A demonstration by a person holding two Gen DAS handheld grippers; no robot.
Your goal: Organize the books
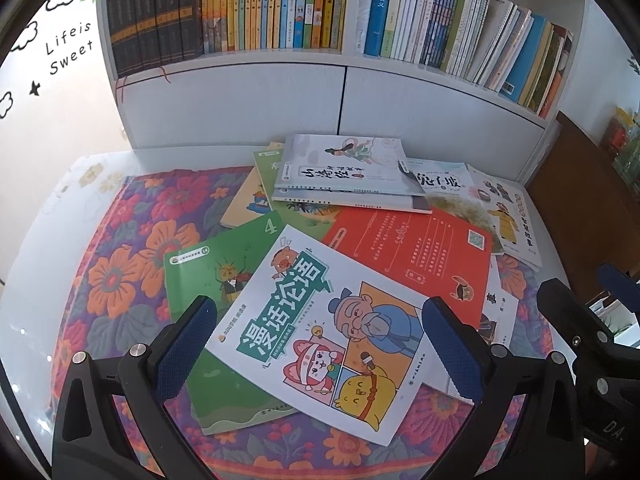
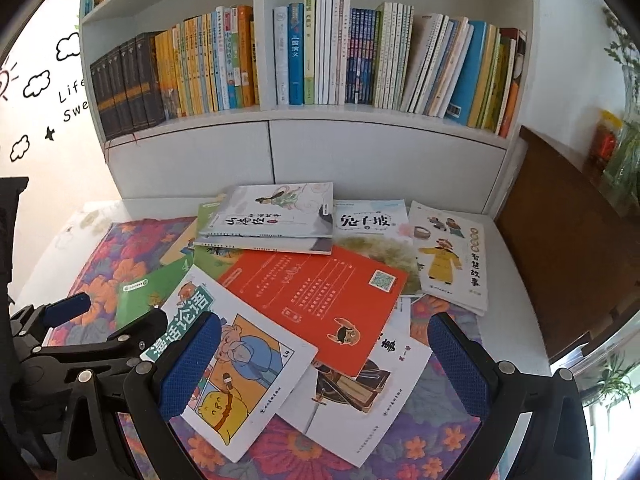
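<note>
Glossy thin books [image 1: 332, 320] sprawl over a flowered cloth [image 1: 120, 272] on the white worktop [image 2: 516, 280] beneath both claws. Ahead stands a white bookshelf [image 1: 344, 92]. The left claw [image 1: 320, 344] and right claw [image 2: 324, 364] are released, seemingly hovering.

A: Left gripper [image 1: 320, 344]: jaws spread wide, blue pads [image 1: 186, 354] facing each other, nothing clamped between them.

B: Right gripper [image 2: 324, 368]: same, jaws wide apart, nothing gripped. In its view the left gripper sits just beside it at the left edge.

A: Confirmed; the right one shows at the right edge of the left view. Both tilt downward.
</note>
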